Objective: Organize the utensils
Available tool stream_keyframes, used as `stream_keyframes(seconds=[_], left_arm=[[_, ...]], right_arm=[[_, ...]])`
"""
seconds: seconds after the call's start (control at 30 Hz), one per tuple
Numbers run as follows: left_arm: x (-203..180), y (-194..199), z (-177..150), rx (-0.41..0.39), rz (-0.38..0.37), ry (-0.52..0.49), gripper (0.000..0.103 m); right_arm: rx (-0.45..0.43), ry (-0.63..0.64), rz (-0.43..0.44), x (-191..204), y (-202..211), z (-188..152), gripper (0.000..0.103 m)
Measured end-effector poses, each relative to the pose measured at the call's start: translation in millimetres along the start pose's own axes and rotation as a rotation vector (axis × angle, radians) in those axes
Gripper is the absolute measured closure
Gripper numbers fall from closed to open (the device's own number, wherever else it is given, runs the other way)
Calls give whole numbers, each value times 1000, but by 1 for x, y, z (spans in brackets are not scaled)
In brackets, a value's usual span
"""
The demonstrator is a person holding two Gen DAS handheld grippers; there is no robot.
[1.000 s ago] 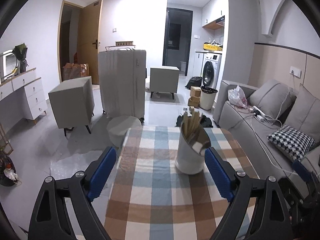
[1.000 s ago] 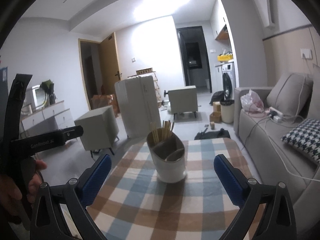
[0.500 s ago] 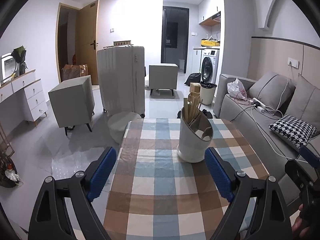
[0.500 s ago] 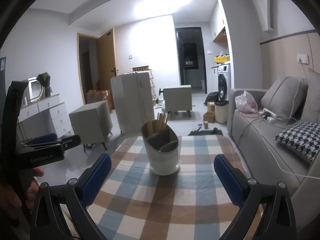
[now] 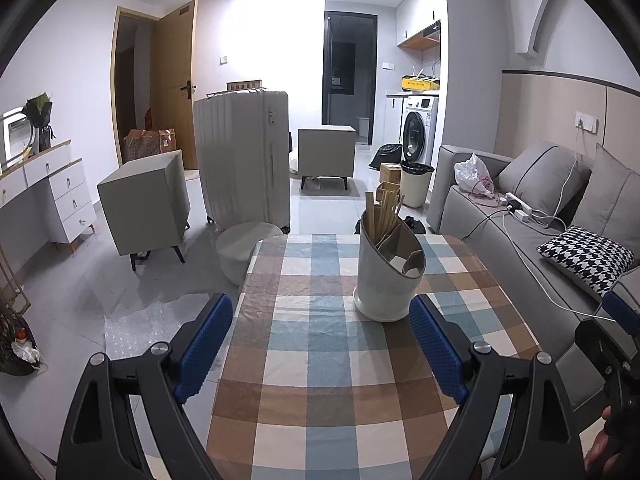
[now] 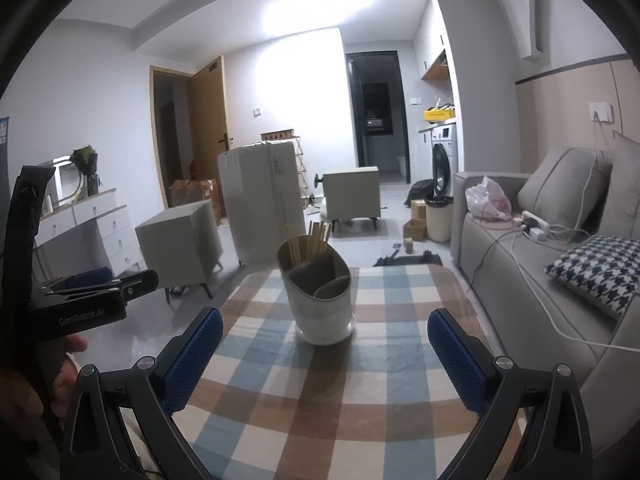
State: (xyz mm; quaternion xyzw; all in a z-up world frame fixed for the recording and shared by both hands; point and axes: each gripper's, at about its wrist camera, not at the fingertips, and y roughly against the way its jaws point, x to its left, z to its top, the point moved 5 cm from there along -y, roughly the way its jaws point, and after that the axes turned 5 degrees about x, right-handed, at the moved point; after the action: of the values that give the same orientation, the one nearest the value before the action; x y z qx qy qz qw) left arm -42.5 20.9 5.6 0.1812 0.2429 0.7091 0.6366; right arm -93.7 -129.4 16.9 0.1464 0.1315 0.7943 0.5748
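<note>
Both of your grippers, the left gripper (image 5: 320,350) and the right gripper (image 6: 325,354), stand spread wide with nothing between the blue pads, low in each frame over the checked tablecloth (image 5: 320,384). Over the last second you have backed away: the white utensil holder (image 5: 387,276) now sits upright further up the cloth, right of centre in the left view, wooden chopsticks (image 5: 383,213) bunched in its rear compartment. No loose utensils show, so sorting looks finished.
</note>
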Motion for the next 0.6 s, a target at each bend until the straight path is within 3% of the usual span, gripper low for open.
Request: stream_keyframes(seconds=[0.6], left_arm=[[6, 0, 2, -5, 8, 16, 16]], right_arm=[[8, 4, 1, 2, -1, 1, 0]])
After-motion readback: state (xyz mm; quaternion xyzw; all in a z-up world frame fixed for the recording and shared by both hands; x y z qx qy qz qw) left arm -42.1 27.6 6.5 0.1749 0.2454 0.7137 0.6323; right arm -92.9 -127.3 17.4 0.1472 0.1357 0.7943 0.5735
